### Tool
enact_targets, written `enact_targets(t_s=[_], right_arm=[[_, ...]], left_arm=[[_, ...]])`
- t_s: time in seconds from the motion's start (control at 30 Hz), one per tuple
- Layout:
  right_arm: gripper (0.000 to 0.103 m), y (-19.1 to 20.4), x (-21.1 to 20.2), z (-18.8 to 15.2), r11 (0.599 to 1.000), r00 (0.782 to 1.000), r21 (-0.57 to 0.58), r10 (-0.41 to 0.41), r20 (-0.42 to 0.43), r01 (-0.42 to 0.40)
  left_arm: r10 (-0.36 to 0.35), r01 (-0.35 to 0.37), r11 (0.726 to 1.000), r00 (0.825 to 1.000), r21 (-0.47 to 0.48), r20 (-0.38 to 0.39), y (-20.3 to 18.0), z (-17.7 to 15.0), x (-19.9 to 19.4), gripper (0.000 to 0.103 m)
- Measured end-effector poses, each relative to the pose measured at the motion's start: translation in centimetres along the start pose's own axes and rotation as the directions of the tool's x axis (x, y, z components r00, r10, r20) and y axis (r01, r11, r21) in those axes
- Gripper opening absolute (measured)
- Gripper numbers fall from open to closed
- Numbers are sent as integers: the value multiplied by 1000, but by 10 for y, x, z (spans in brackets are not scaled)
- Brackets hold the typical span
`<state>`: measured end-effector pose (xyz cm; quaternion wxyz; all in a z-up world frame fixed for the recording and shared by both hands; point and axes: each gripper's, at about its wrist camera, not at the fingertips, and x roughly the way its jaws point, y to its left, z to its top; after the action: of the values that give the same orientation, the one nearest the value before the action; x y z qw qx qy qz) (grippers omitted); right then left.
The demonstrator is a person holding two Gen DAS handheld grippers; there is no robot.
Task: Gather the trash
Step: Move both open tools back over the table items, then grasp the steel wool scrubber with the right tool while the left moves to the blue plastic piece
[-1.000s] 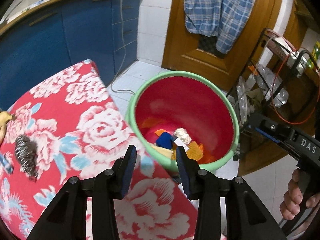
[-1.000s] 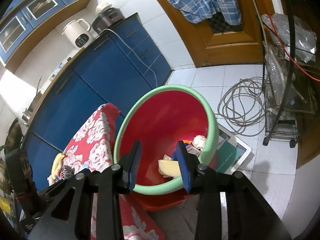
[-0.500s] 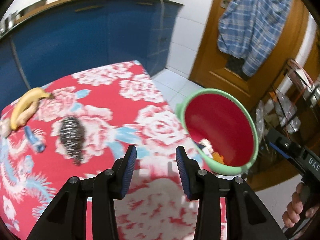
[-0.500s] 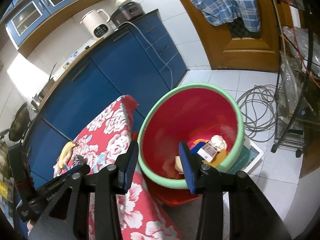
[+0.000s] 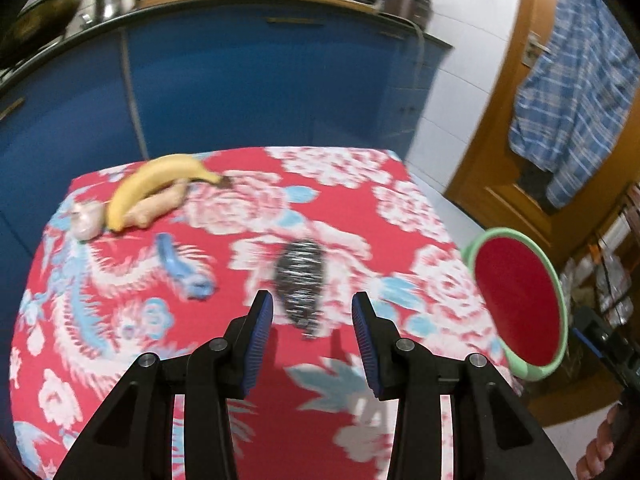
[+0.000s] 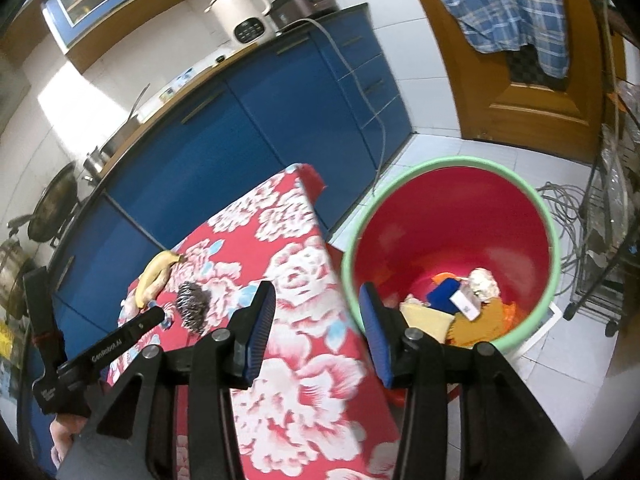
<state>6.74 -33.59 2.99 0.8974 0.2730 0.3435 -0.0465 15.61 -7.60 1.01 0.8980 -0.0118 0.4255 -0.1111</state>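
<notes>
On the red floral tablecloth (image 5: 352,216) lie, from left, one garlic bulb (image 5: 86,218), one banana (image 5: 154,184), one blue clip (image 5: 182,270) and one steel scourer (image 5: 300,284), lengthwise toward the empty, parted left gripper (image 5: 312,334); the right gripper (image 6: 316,330), freshly widened, holds nothing beside one trash-filled red bucket (image 6: 452,216).

Right tool (image 6: 316,320) empty, jaws just widened; bin (image 6: 452,216) beside table (image 6: 304,380)

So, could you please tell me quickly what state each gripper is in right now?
Left gripper: jaws open, empty, above the steel scourer.
Right gripper: jaws open, just been opening, nothing between them.
</notes>
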Motion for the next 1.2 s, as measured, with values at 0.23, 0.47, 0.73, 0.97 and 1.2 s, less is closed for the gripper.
enact_targets(t_s=[0.23,0.47,0.73,0.97,1.2], right_arm=[[47,22,15,-3,999,1000,-35,9,-27,-10],[47,38,29,-5,998,999,-63,5,-54,-8],[47,49,41,-7,997,997,-82,4,-76,-10],[47,54,47,-8,995,996,-96,4,-87,-12],[47,63,54,-8,993,995,-117,3,-95,-14]], left_arm=[[71,-71,993,997,-91,3,45,5,13,42],[107,-107,982,994,-154,-8,74,9,37,42],[104,-112,977,993,-183,-50,80,7,64,42],[99,-106,978,994,-179,-49,81,2,74,42],[57,-63,978,998,-198,-34,90,-2,71,27]])
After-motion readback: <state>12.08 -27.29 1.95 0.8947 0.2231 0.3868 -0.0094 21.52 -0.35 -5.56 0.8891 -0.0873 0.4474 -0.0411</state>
